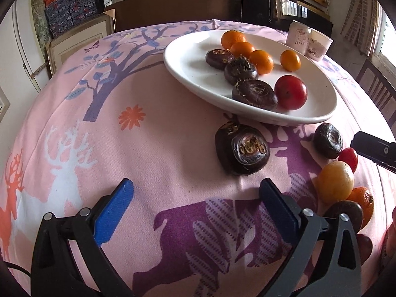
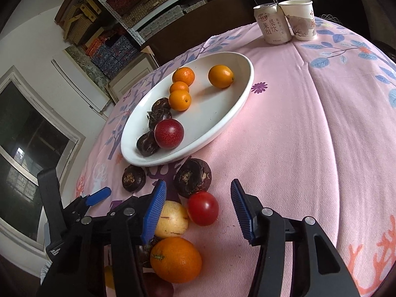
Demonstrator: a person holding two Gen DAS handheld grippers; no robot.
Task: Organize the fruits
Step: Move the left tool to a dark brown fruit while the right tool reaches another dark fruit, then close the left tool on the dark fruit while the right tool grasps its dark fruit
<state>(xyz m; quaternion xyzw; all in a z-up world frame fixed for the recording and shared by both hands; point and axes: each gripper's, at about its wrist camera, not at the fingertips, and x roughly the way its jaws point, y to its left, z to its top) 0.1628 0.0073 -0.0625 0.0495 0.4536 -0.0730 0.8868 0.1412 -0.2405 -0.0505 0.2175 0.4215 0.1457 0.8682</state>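
From my left claw (image 1: 196, 193) I see its blue pads spread wide apart with nothing between them, low over the pink printed cloth on the surface (image 1: 148, 148). Just ahead lies a large dark water chestnut (image 1: 241, 152), close to the near rim of the white oval plate (image 1: 188, 66). On the plate I count three dark chestnuts in a row, four small oranges beyond them and one red fruit (image 1: 290, 92) at the near end. To the right of the plate's near rim another chestnut (image 1: 328, 140) lies on the cloth, then a small red tomato (image 1: 348, 159), a yellow fruit (image 1: 335, 182) and an orange (image 1: 363, 203) bunched together toward the near right edge. My right claw (image 2: 198, 198) also stands apart, holding nothing, with the tomato (image 2: 203, 208) sitting on the cloth between its pads, the yellow fruit (image 2: 173, 219) beside the left pad and the orange (image 2: 176, 259) nearer the camera. At the far edge a drink can (image 2: 272, 23) and a paper cup (image 2: 300, 19) stand touching.
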